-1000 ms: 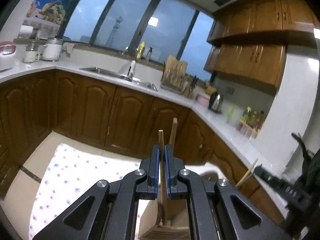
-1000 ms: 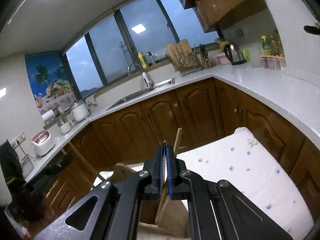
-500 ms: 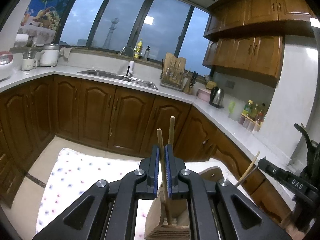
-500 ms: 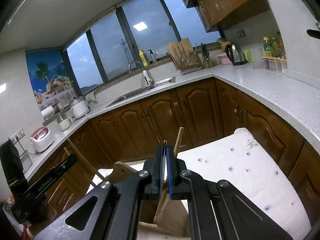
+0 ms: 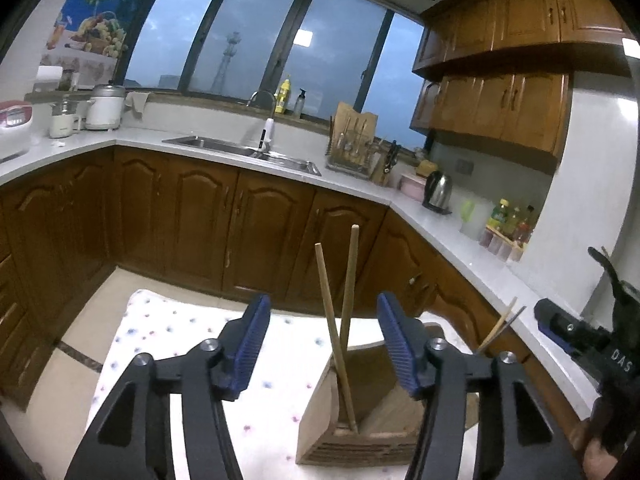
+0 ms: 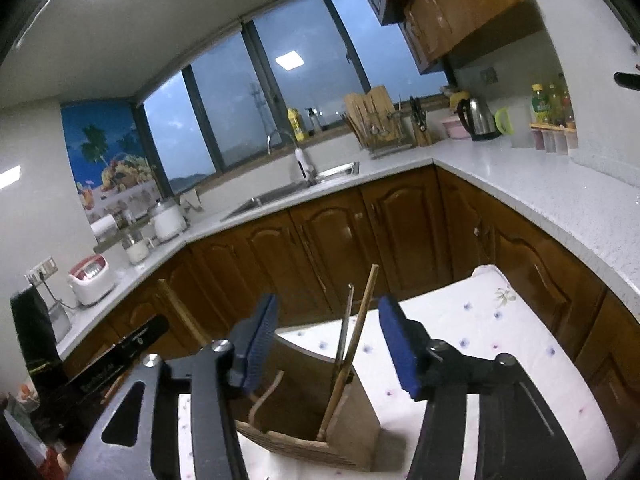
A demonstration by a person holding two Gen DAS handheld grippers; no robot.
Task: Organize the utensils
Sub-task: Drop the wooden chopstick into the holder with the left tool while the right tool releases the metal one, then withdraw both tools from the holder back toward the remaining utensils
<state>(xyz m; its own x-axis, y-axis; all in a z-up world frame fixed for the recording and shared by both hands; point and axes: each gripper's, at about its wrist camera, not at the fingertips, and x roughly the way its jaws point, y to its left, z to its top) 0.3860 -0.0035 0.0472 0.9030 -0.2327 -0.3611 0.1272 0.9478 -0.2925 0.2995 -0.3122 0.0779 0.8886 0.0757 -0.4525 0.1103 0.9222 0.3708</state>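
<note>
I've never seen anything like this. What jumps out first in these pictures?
Two black grippers with blue pads, the left gripper and the right gripper, both opening around thin wooden sticks standing in a wooden holder on a dotted cloth. Behind, dusk-blue windows span the kitchen.

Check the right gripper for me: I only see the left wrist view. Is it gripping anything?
Observer: No. The right gripper has its jaws opening; a wooden stick and a thinner grey stick stand between the pads, touching neither.
Operator: Where do those sticks sit?
Observer: Both lean down into the wooden holder.
Operator: Anything else in there?
Observer: A thin curved piece lies lower, left of them in that view; I cannot tell what it is.
</note>
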